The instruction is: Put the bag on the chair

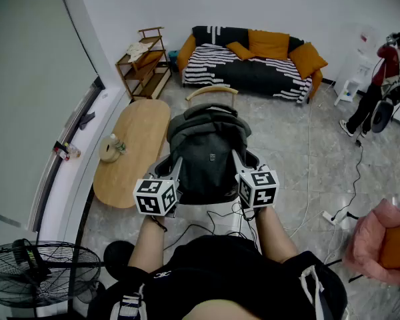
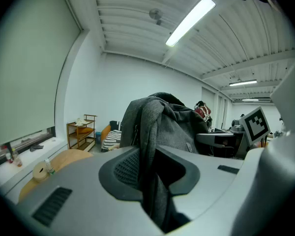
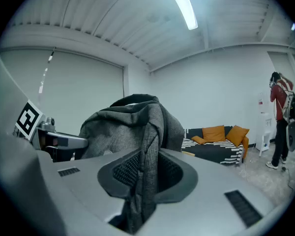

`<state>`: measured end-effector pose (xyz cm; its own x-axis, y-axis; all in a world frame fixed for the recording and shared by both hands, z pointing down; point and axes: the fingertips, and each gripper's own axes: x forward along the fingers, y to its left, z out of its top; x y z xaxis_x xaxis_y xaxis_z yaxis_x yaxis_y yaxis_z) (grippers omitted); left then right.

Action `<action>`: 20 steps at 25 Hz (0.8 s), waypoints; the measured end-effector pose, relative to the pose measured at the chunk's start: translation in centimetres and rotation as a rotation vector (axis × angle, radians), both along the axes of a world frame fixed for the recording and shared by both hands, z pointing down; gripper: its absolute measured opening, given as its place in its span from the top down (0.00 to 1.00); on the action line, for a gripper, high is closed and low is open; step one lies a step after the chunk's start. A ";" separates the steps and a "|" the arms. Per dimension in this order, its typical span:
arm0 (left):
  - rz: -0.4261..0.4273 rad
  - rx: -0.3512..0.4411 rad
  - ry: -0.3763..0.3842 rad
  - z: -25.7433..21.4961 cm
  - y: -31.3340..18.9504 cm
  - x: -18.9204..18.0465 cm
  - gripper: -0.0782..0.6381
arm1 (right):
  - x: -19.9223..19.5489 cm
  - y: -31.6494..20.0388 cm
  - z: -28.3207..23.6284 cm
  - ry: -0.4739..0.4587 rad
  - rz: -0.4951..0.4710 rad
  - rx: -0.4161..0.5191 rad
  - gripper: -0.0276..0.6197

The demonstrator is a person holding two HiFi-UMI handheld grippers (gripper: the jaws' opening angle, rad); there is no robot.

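Between your two grippers hangs the bag (image 1: 207,155), a slumped grey backpack of coarse woven cloth with a darker, smoother front panel. Left gripper (image 1: 175,166): jaws clenched on the left strap (image 2: 150,146), a flat band of heathered grey webbing that runs down through the slot of the left gripper (image 2: 150,173); the dark ribbed pads (image 2: 127,167) press on it from both sides. Right gripper (image 1: 237,160): same grasp. In its own view the right gripper (image 3: 147,173) pinches the right strap (image 3: 148,141), matching grey weave, and the band hangs below the jaws. You have both grips low on the bag's sides, and its bulk rises above and beyond the fingertips. The bag sits directly over the chair (image 1: 212,91), which has a curved pale-wood backrest showing just behind the bag's top and a smooth white seat edge below its base. Whether the base touches the seat cannot be told. To your left of the chair stands an oval wooden table (image 1: 130,152) with a matte top. A black-and-white striped sofa (image 1: 253,65) with orange cushions stands against the far wall.
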<state>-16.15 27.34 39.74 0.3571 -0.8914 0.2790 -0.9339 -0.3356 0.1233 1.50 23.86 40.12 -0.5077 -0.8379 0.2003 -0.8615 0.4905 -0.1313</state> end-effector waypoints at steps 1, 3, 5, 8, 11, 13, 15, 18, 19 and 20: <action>-0.001 0.000 0.002 0.0 0.1 0.1 0.77 | 0.1 0.0 0.0 0.002 0.000 -0.002 0.82; -0.003 0.000 0.008 0.0 0.2 0.1 0.77 | 0.2 0.0 -0.1 0.001 0.001 -0.006 0.82; -0.006 -0.001 0.014 0.0 0.2 0.1 0.77 | 0.2 0.0 -0.3 -0.009 0.001 -0.007 0.82; -0.003 0.001 0.013 0.1 0.0 0.0 0.77 | 0.1 0.0 -0.2 -0.026 0.005 -0.006 0.82; 0.000 0.003 0.008 0.4 -0.3 0.3 0.77 | 0.5 -0.3 0.5 -0.034 0.008 -0.007 0.82; -0.003 -0.001 0.002 0.5 -0.9 1.4 0.77 | 1.6 -0.8 0.7 -0.039 0.005 -0.011 0.81; -0.007 -0.011 -0.004 0.7 -1.6 2.9 0.77 | 3.0 -1.6 0.7 -0.041 0.000 -0.014 0.81; -0.014 -0.028 0.001 1.4 -2.3 2.8 0.77 | 3.1 -2.3 1.2 -0.042 -0.004 -0.018 0.82; -0.017 -0.032 0.002 1.6 -2.5 3.3 0.77 | 3.5 -2.5 1.3 -0.042 -0.007 -0.020 0.82; -0.020 -0.034 0.000 1.6 -2.8 4.3 0.77 | 4.5 -2.9 1.4 -0.043 -0.010 -0.022 0.81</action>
<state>-11.84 24.50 41.35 0.3398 -0.8884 0.3087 -0.9402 -0.3130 0.1343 6.03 21.01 41.51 -0.5243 -0.8286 0.1964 -0.8500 0.4954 -0.1792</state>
